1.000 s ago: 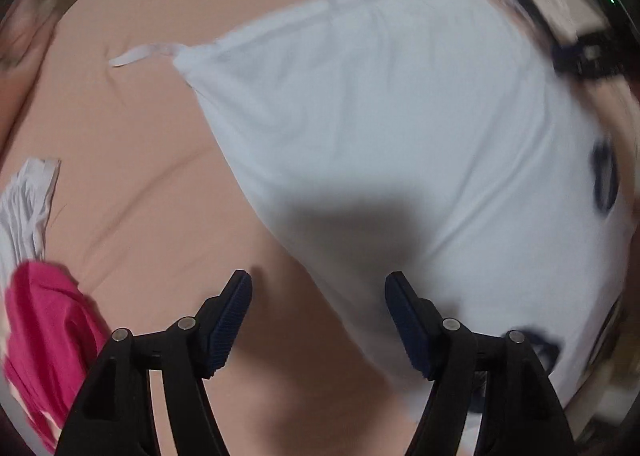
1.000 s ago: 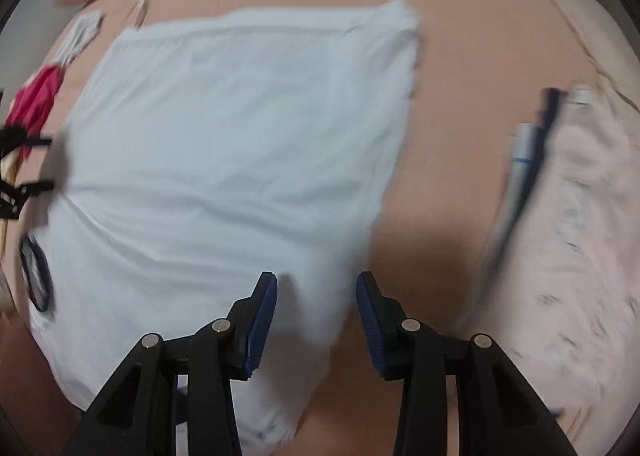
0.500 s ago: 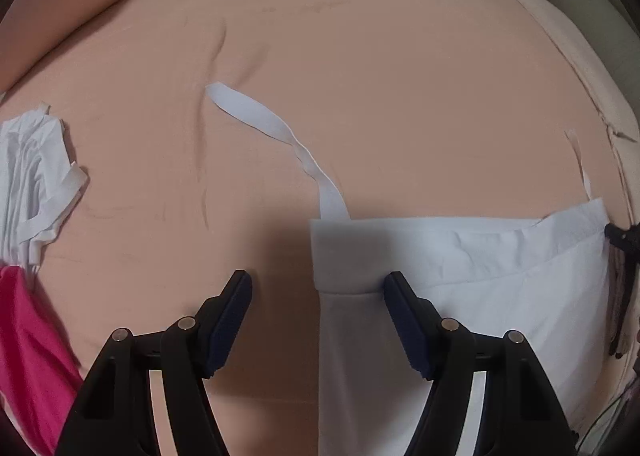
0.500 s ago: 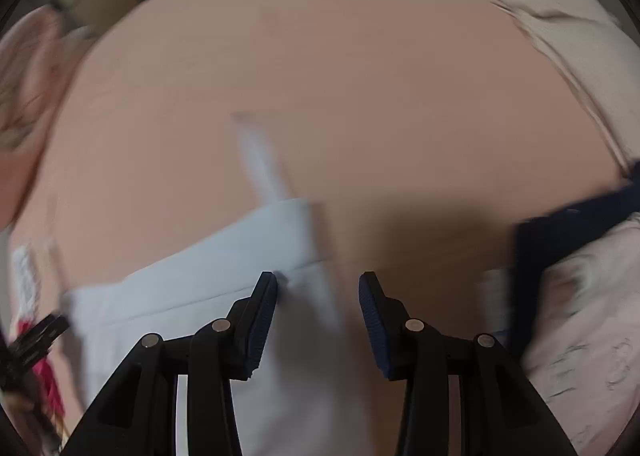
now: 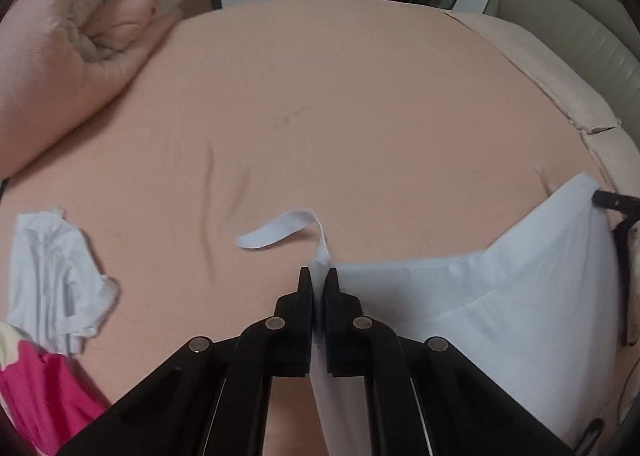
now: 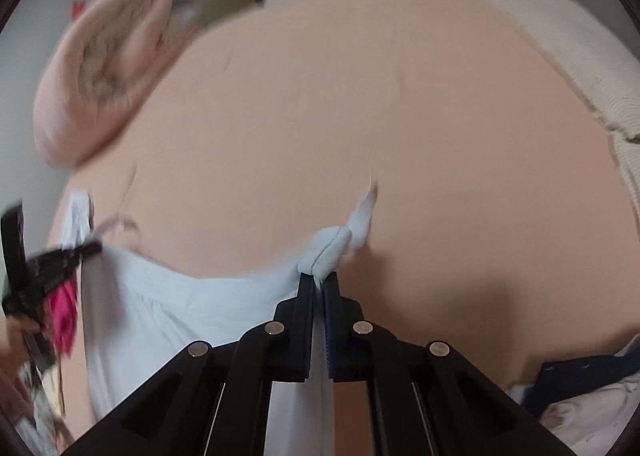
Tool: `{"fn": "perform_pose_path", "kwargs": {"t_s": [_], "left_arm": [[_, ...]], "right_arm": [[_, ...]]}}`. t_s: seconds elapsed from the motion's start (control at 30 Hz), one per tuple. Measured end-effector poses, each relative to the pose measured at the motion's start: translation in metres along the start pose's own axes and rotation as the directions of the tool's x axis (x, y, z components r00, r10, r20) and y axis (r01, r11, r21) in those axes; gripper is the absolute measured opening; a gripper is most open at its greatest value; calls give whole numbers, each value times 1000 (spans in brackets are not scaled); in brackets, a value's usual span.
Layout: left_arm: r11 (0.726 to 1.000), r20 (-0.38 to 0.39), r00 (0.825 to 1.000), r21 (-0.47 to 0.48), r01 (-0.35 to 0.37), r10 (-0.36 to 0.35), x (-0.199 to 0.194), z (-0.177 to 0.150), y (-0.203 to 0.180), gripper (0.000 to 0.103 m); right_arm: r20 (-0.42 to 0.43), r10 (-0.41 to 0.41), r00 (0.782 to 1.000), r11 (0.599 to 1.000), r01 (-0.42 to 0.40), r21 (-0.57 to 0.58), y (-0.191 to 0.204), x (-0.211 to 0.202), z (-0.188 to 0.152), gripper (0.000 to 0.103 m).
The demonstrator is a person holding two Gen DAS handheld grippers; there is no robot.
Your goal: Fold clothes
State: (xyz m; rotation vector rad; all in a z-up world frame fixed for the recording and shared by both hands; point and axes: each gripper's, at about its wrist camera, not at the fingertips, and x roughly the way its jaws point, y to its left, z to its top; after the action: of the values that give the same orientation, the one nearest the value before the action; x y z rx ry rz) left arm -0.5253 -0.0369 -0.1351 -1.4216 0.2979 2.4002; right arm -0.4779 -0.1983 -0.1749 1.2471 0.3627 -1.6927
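left claw [image 5: 318,276] and right claw [image 6: 319,283] are each clenched on an upper corner of a white garment [image 5: 500,304] spread on a peach bed [image 5: 340,116], their jaws having just closed with the cloth pinched between them. in the left wrist view the garment fills the 3 to 5 o'clock part of the frame, its top hem running from the claw toward the right claw's black frame at the 3 o'clock edge. a white strap [image 5: 280,232] curls off the gripped corner toward 11 o'clock and lies on the sheet. a crumpled white top [image 5: 56,276] sits at 9 o'clock, touching a pink garment [image 5: 36,396] at 8 o'clock. a rolled pink blanket [image 5: 76,24] lies at 10 o'clock on the bed's far side. in the right wrist view, which is blurred, the garment stretches from the claw toward 8 o'clock, where the left claw's frame shows at the edge; the bunched corner pokes up just above the claw tips. a pale printed cloth with navy trim [image 6: 580,396] lies at 4 o'clock.
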Motion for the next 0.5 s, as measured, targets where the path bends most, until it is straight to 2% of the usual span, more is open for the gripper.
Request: {"fn": "perform_pose_path", "kwargs": {"t_s": [0.03,0.1,0.13,0.3,0.33,0.37,0.4,0.43,0.47,0.5], "left_arm": [[1000,-31,999,-6,12,-12,13,-10,7,5],[999,-119,992,-3,36,-36,43,-29,15,7],[999,-118,993,24,23,-20,47,-30,13,8],[997,-83,995,59,-49,54,24,-13,16,10],[994,-41,995,57,-89,92,13,-11,19,11],[994,-38,995,50,-93,95,8,-10,21,16],[994,-35,995,43,-96,98,2,-9,24,19],[995,-34,995,39,-91,93,-2,-8,26,19],[998,-54,998,56,-12,15,1,-9,21,20],[995,-75,995,72,67,-62,3,-9,15,20]], "right_arm": [[-26,-27,999,1000,27,-4,-3,9,-3,3],[-136,-83,987,996,85,8,-14,45,-21,4],[-207,-83,975,996,90,28,-18,61,-27,4],[-158,-26,987,992,45,120,-8,56,-19,11],[-118,-31,992,990,47,136,-2,47,-18,16],[-100,-51,994,989,64,134,4,42,-17,20],[-81,-71,994,988,81,130,10,37,-17,30],[-61,-100,993,989,106,104,19,32,-17,34],[-39,-128,991,988,131,78,27,28,-18,35],[-19,-155,988,986,156,53,35,23,-18,42]]}}
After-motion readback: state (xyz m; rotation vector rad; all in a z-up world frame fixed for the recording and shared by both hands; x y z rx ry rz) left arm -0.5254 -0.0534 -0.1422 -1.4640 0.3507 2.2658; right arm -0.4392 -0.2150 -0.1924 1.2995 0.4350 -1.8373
